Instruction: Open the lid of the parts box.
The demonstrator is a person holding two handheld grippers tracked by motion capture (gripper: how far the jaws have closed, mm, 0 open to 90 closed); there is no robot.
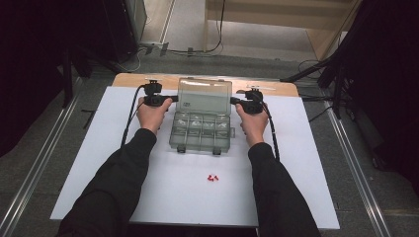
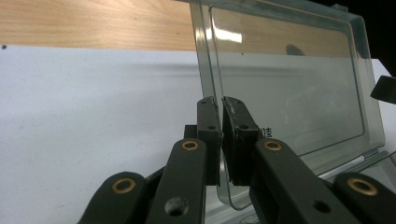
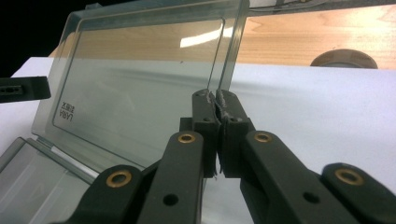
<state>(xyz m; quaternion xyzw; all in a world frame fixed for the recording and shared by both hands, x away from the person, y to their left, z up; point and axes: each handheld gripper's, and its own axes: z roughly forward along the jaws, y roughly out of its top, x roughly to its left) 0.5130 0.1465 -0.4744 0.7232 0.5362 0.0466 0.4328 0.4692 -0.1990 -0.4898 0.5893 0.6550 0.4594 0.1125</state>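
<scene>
Clear plastic organizer box (image 1: 200,131) sits mid-table on the white sheet (image 1: 99,148), slightly far of centre. Lid (image 1: 204,96) is up, standing roughly upright/tilted back at the far side of the box, hinge along the far edge.

L gripper (image 1: 174,98) pinches the lid's left edge; in the left gripper view the jaws are closed tight on the clear rim (image 2: 219,140), plastic sandwiched btwn the pads. R gripper (image 1: 233,100) does the same on the lid's right edge; right gripper view shows jaws clamped on the rim (image 3: 217,126), no gap visible. Both hands (image 1: 153,116) (image 1: 253,123) flank the box, symmetric.

Progress, judged: work in hand = swinging the lid w/ both grippers. Can't tell from a still whether opening or closing. If opening: basically done, lid past vertical-ish, left = let go both sides. If closing: barely begun, whole swing down + the two front latches (image 1: 197,149) not yet snapped.

Box compartments hold small pale bits (image 1: 202,121), too small to ID. Small red pieces (image 1: 213,177) lie on the sheet near of the box, well apart from it, untouched; prob. meant to go in, so that step looks not done. Wooden tabletop strip (image 1: 143,79) shows at far edge.
</scene>
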